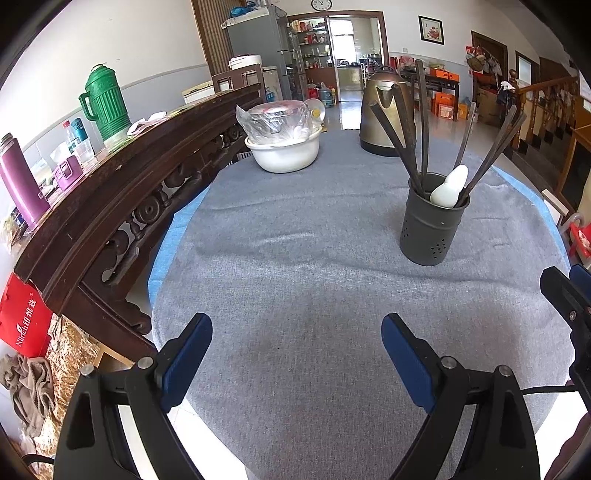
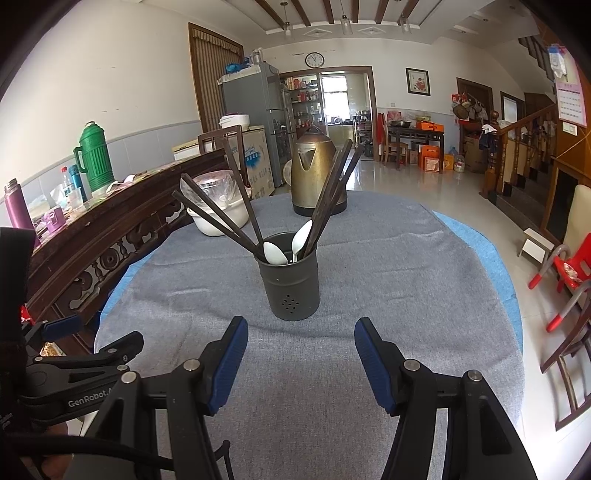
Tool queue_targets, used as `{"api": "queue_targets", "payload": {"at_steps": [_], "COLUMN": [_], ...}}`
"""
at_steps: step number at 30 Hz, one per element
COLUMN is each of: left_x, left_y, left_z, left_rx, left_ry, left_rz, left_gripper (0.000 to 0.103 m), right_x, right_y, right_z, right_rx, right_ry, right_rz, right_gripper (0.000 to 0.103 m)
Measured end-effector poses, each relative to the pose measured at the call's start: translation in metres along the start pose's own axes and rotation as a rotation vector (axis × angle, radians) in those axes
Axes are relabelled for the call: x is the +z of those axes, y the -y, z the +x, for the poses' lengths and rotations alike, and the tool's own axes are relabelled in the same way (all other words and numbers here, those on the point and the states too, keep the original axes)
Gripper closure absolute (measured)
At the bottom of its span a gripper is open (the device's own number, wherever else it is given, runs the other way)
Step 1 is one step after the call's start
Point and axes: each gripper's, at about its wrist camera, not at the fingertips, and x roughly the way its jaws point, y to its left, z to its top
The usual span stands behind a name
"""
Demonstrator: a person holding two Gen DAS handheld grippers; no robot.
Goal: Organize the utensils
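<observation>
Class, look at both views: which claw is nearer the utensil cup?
Right. The right claw sits open directly in front of the cup; the left claw, also open, is off to the cup's left.

The room is big and bright. The walls (image 2: 110, 74) are white on top and grey below. The floor (image 2: 424, 184) is shiny and pale. A round clock (image 2: 314, 59) hangs above a wide doorway (image 2: 334, 107), and daylight comes through it. A grey fridge (image 2: 255, 110) stands left of the doorway. A framed picture (image 2: 417, 81) hangs to its right. Wooden stairs (image 2: 524, 155) with a rail go up on the right. Dark beams (image 2: 354, 9) cross the ceiling.
</observation>
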Motion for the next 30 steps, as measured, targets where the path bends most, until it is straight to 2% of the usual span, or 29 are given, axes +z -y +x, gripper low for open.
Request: {"api": "queue_targets", "payload": {"at_steps": [30], "left_x": [-0.004], "left_y": [-0.020], "left_z": [-0.028], "left_rx": [-0.013], "left_ry": [0.056], "left_rz": [-0.046], "left_gripper": [0.010], "right_x": [0.005], "right_y": [-0.014], "right_z": [-0.029], "right_rx": [-0.004], "right_ry": [0.048], "right_rz": [-0.029], "right_gripper": [0.039]}}
